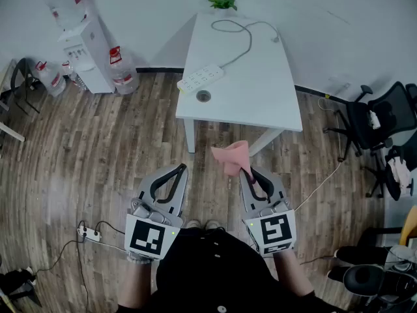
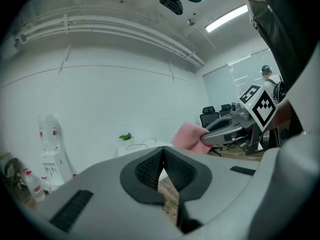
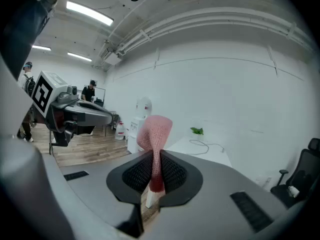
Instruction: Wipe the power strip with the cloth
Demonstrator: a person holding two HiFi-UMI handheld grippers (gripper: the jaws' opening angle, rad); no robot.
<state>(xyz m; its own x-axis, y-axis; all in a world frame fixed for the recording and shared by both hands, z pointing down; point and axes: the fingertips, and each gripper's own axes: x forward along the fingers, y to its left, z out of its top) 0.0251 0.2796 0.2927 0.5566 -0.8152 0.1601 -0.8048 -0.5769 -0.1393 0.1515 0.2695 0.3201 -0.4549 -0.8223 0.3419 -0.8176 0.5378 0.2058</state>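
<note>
A: Strip (image 1: pixel 200 78), head view, where was it?

B: On the near left edge of the white table (image 1: pixel 260 90), its cable (image 1: pixel 244 41) curling off toward the far side. A plant (image 1: pixel 222 2) sat at the back edge and a water dispenser (image 1: pixel 88 51) stood left of the table.

A: And the grippers?

B: Both were held low over the wood floor, well short of the table. The right gripper (image 1: pixel 247 172) had the pink cloth (image 1: pixel 233 156) bunched up past its tips. The left gripper (image 1: pixel 182 168) sat just beside it, carrying nothing.

A: Left gripper view?

B: The pads met at the tips, pressed together with nothing between them. The cloth stuck out of the other gripper at right, with the table behind and office chairs further back.

A: Right gripper view?

B: The jaws were clamped on the cloth. A narrow fold ran down between the pads and the rest bloomed above them. The other gripper hung at left and the table lay ahead with its cable and plant. I couldn't make the strip out from there.
</note>
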